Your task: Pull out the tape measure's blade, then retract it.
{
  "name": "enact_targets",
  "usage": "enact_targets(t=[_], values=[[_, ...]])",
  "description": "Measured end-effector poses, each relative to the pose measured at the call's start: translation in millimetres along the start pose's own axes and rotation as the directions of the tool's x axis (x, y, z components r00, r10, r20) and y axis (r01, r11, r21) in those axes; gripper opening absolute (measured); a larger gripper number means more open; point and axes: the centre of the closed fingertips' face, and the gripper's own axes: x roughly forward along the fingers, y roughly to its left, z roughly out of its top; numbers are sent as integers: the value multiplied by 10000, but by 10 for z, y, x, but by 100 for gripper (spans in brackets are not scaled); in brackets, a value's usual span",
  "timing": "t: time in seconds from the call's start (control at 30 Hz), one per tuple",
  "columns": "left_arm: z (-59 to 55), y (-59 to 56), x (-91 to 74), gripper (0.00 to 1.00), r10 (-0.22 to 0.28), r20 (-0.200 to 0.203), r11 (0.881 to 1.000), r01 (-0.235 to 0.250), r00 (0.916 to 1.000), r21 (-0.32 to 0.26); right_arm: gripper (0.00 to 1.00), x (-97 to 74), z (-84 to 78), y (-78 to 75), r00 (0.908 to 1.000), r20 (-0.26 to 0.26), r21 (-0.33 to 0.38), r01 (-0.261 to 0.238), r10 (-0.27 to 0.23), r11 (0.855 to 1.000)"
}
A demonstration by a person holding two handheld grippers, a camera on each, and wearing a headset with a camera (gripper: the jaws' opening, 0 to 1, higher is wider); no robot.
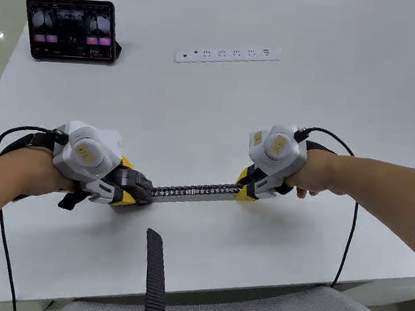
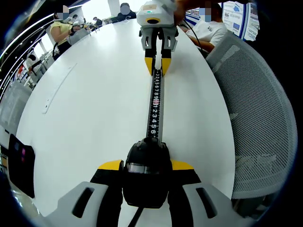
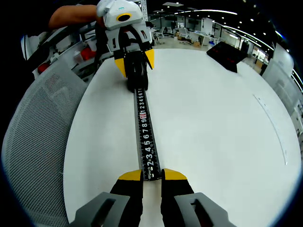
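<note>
1. The tape measure case (image 2: 147, 172) looks like black plastic, smooth and glossy, with a bright highlight across its top
2. The blade (image 2: 155, 101) is a thin dark strip with a slight sheen and crisp white printed numerals
3. The left gripper (image 2: 147, 165) and right gripper (image 3: 151, 175) have smooth pale-grey plastic shells, satin rather than shiny, and jaw tips of matt yellow over matt black
4. The table (image 1: 217, 114) is white, smooth and softly reflective
5. The chair (image 2: 255, 118) is grey open-weave mesh, rough in texture
6. The tablet (image 1: 71, 29) has a glossy screen
</note>
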Motion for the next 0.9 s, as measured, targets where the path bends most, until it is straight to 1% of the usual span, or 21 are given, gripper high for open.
enact_targets(t=[0.6,0.9], values=[[-8,-2,-4,31,43,28,10000,-43,10000,-49,10,-71,-56,17,10000,-70,-7,51,-51,10000],[-4,10,4,31,25,23,10000,-25,10000,-68,10,-119,-119,0,9999,-96,26,54,-54,10000]])
